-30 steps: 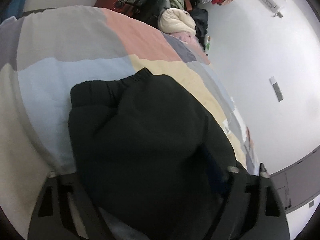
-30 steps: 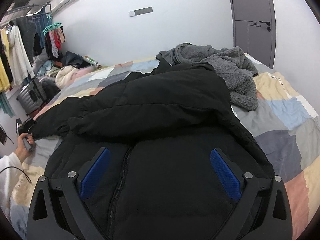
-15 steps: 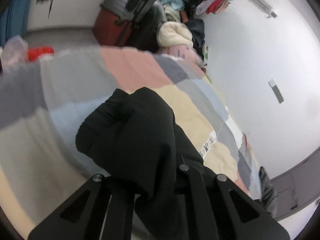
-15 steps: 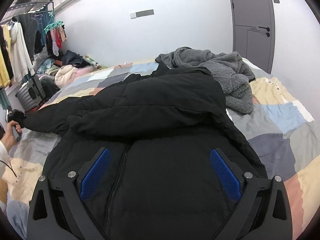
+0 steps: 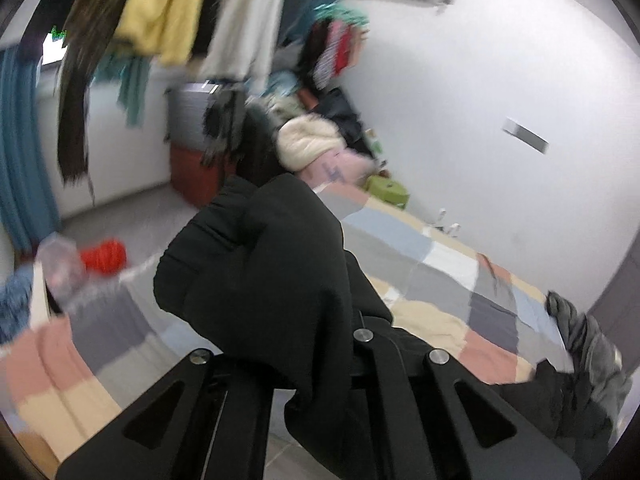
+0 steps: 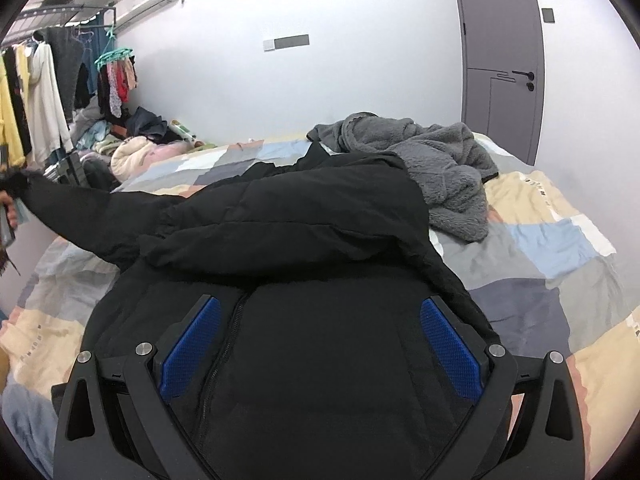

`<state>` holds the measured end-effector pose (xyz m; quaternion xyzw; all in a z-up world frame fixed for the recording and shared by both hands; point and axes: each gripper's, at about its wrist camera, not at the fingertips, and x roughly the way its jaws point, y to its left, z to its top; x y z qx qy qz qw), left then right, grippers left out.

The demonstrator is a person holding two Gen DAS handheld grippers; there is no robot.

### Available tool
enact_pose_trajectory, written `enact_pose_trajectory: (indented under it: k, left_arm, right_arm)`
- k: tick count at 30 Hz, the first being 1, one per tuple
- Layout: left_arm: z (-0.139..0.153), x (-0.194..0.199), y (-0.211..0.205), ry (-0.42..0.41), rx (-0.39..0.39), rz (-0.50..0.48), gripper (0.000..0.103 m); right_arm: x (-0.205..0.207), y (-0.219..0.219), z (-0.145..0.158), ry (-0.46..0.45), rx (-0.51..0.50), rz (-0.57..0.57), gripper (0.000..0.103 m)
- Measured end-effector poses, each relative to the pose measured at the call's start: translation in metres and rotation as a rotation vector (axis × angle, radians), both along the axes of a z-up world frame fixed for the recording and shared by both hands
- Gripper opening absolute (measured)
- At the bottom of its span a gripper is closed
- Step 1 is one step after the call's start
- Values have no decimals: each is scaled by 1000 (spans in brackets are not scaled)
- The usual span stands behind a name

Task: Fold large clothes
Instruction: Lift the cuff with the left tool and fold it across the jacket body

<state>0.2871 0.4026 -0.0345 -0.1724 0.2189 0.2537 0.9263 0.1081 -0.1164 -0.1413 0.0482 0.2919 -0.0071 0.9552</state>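
A large black padded jacket (image 6: 304,240) lies on the patchwork bedspread (image 6: 560,264), zip side up. My left gripper (image 5: 316,360) is shut on the cuff of its black sleeve (image 5: 260,264) and holds it lifted off the bed; the fingertips are hidden by the cloth. In the right wrist view that sleeve (image 6: 80,208) stretches out to the left, raised. My right gripper (image 6: 316,344) is open, its blue pads (image 6: 192,344) spread just above the jacket's lower front, holding nothing.
A grey fleece garment (image 6: 432,160) lies bunched at the head of the bed. A clothes rail with hanging clothes (image 5: 168,12), suitcases (image 5: 196,136) and a heap of clothes (image 6: 136,148) stand left of the bed. A grey door (image 6: 500,60) is at the back right.
My left gripper closed on the sleeve cuff and lifted it up and away from the bed, pulling the sleeve out straight. The right gripper stayed open over the jacket.
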Motion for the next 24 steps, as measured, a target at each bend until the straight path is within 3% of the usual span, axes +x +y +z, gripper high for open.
enact_pose_trajectory:
  k: [6, 14, 17, 24]
  left_arm:
    - [58, -6, -90, -42, 171, -120, 4]
    - [117, 3, -224, -23, 370, -305, 5]
    - [119, 5, -270, -19, 423, -370, 5]
    - [92, -3, -373, -53, 405, -578, 6]
  right_arm:
    - [-12, -14, 7, -39, -3, -15, 101]
    - [-24, -32, 10, -68, 55, -40, 102]
    - [-29, -34, 14, -93, 56, -40, 102]
    - [-35, -42, 13, -94, 79, -64, 103]
